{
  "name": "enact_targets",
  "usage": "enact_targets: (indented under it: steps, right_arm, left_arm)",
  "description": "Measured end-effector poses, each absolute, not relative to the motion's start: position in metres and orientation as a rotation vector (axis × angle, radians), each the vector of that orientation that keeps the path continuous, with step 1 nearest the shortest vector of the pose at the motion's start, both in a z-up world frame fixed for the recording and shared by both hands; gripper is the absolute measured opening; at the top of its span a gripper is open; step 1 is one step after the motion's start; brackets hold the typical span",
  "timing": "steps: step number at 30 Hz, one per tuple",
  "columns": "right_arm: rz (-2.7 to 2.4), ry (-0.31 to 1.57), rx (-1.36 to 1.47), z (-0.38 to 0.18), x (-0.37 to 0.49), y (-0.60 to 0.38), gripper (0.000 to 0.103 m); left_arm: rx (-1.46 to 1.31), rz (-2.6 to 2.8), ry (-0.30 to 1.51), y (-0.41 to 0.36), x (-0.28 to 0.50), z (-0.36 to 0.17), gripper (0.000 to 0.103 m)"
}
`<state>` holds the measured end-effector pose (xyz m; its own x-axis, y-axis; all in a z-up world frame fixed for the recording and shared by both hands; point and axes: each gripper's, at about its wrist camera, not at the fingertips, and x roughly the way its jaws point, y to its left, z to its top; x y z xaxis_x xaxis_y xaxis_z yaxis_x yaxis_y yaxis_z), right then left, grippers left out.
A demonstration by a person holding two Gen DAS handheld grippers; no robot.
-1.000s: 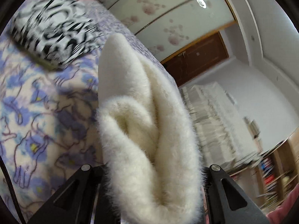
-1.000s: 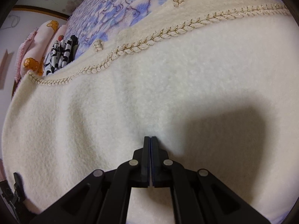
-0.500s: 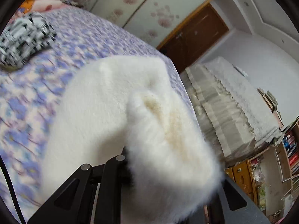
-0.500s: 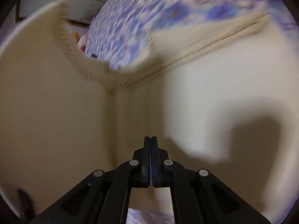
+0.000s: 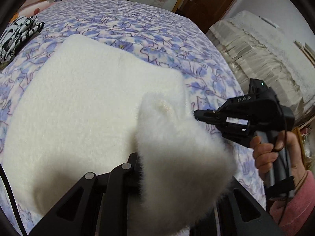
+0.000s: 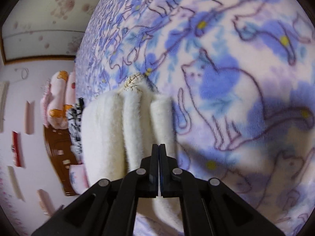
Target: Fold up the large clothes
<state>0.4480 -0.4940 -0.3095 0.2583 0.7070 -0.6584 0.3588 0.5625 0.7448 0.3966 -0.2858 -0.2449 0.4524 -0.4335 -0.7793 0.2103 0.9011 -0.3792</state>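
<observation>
The garment [image 5: 82,106] is a cream-white fleecy piece lying folded on the bed [image 5: 149,33], which has a purple cat-print cover. From the left wrist view it forms a broad flat slab, with one fuzzy bunched corner rising right at the camera. From the right wrist view [image 6: 126,129] its edge shows several stacked plush layers, with a bit of braided gold-flecked trim at the far end.

A second ago the fleece spread under the right claw and filled that view; half a second ago part of it was lifted. Now it lies doubled over, and the cat-print cover fills most of the right view.

The left claw [image 5: 177,179] grips the bunched corner; fleece hides its fingertips. The right claw [image 6: 159,165] is fully closed, its fingers pressed together at the edge of the folded stack; whether cloth is pinched between them cannot be told. The right hand [image 5: 275,153] grasps the handle low beside the garment's right edge.

A black-and-white patterned cloth [image 5: 17,33] lies at the bed's far left.
</observation>
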Motion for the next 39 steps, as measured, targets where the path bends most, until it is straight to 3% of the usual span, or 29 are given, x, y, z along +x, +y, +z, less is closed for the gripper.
enact_targets:
  steps: [5, 6, 8, 10, 13, 18, 20, 21, 25, 32, 35, 39]
  right_arm:
    - [0.388, 1.345, 1.063, -0.311, 0.464, -0.483, 0.003]
    - [0.382, 1.358, 1.040, -0.309, 0.468, -0.479, 0.008]
    - [0.378, 1.367, 1.006, -0.306, 0.478, -0.476, 0.026]
    - [0.380, 1.366, 1.012, -0.301, 0.479, -0.478, 0.052]
    - [0.397, 1.384, 0.993, -0.296, 0.488, -0.472, 0.054]
    - [0.407, 1.431, 0.864, -0.293, 0.501, -0.446, 0.054]
    - [0.382, 1.421, 0.770, -0.289, 0.504, -0.439, 0.042]
    - [0.372, 1.424, 0.723, -0.288, 0.507, -0.434, 0.031]
    - [0.404, 1.361, 0.599, -0.271, 0.508, -0.427, 0.018]
    - [0.355, 1.344, 0.536, -0.267, 0.521, -0.428, 0.017]
    - [0.345, 1.367, 0.458, -0.285, 0.517, -0.428, 0.018]
    - [0.351, 1.358, 0.526, -0.281, 0.509, -0.438, 0.022]
  left_arm:
    - [-0.009, -0.339, 0.978, -0.314, 0.375, -0.232, 0.019]
    - [0.012, -0.331, 0.980, -0.318, 0.373, -0.230, 0.020]
    - [0.061, -0.314, 0.986, -0.322, 0.369, -0.229, 0.020]
    - [0.089, -0.308, 0.989, -0.325, 0.366, -0.228, 0.022]
    - [0.139, -0.334, 1.004, -0.332, 0.363, -0.231, 0.031]
    - [0.244, -0.331, 0.987, -0.344, 0.353, -0.235, 0.032]
    - [0.254, -0.324, 0.982, -0.346, 0.351, -0.234, 0.032]
    - [0.271, -0.326, 0.974, -0.348, 0.349, -0.234, 0.032]
    - [0.445, -0.369, 0.901, -0.368, 0.335, -0.230, 0.032]
    - [0.589, -0.456, 0.913, -0.391, 0.334, -0.242, 0.032]
    - [0.699, -0.507, 0.938, -0.397, 0.329, -0.265, 0.038]
    - [0.685, -0.573, 0.924, -0.383, 0.320, -0.257, 0.047]
